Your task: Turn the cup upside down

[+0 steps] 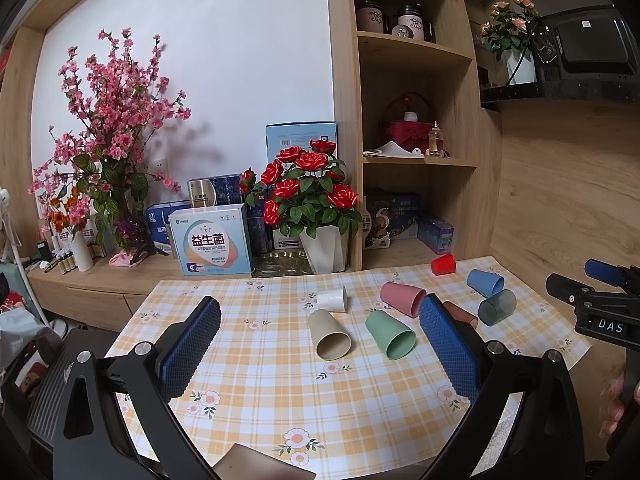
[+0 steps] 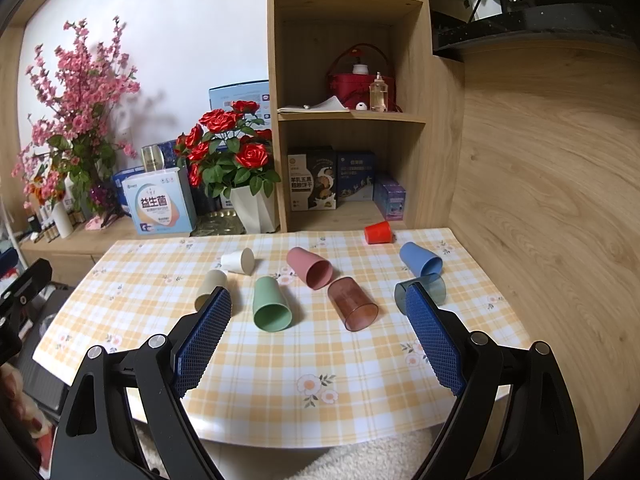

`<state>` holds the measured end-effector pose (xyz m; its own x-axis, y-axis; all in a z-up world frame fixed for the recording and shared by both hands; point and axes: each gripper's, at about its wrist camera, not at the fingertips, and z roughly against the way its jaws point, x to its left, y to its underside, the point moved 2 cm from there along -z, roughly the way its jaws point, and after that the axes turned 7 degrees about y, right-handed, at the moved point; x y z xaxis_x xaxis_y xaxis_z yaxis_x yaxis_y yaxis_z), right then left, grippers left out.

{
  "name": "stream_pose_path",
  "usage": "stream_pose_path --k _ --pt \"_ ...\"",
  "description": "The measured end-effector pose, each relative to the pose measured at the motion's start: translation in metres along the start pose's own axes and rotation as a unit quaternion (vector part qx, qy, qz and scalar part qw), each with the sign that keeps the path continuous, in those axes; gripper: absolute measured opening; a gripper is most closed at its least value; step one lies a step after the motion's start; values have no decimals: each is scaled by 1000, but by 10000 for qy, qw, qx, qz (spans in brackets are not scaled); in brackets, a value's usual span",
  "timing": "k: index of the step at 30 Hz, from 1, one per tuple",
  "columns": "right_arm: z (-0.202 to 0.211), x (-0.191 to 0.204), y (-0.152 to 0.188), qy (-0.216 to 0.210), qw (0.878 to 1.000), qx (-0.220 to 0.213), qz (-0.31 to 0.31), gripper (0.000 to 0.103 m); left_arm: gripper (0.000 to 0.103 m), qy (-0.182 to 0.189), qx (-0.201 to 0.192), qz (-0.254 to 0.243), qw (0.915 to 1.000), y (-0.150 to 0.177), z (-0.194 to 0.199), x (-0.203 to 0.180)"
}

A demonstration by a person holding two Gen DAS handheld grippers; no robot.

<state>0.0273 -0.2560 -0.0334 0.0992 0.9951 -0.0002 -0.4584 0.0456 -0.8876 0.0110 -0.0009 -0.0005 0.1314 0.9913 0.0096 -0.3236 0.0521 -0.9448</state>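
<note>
- The left gripper (image 1: 320,344) hangs over the near part of the surface (image 1: 248,384), its blue-padded fingers (image 1: 192,344) spread wide apart with nothing between them.
- The right gripper (image 2: 318,344) is likewise spread wide and holds nothing; in the left wrist view it shows at the right edge (image 1: 600,300).
- The surface carries a yellow checked cloth with flower prints, and eight cups lie scattered on it, each apart from both grippers.
- Lying on their sides: beige cup (image 1: 329,334), green cup (image 2: 271,305), pink cup (image 2: 310,267), white cup (image 2: 239,261), brown see-through cup (image 2: 353,305), blue cup (image 2: 421,259) and grey-blue see-through cup (image 2: 428,286).
- The grey-blue one is partly hidden behind the right gripper's right finger.
- A red cup (image 2: 377,232) sits at the far edge near the shelf (image 2: 348,116); whether it stands mouth-down or tilts, I cannot tell.
- Behind the surface stand a pot of red roses (image 2: 228,148) and a box (image 2: 158,204).
</note>
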Motion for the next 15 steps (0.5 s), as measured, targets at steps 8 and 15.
stream_pose_path --k 8,15 --pt "-15 -13 0 -374 9987 68 -345 87 97 130 126 116 9998 2 -13 8" --pt "-63 -46 1 -110 9982 335 -484 88 97 124 345 315 9988 16 -52 32"
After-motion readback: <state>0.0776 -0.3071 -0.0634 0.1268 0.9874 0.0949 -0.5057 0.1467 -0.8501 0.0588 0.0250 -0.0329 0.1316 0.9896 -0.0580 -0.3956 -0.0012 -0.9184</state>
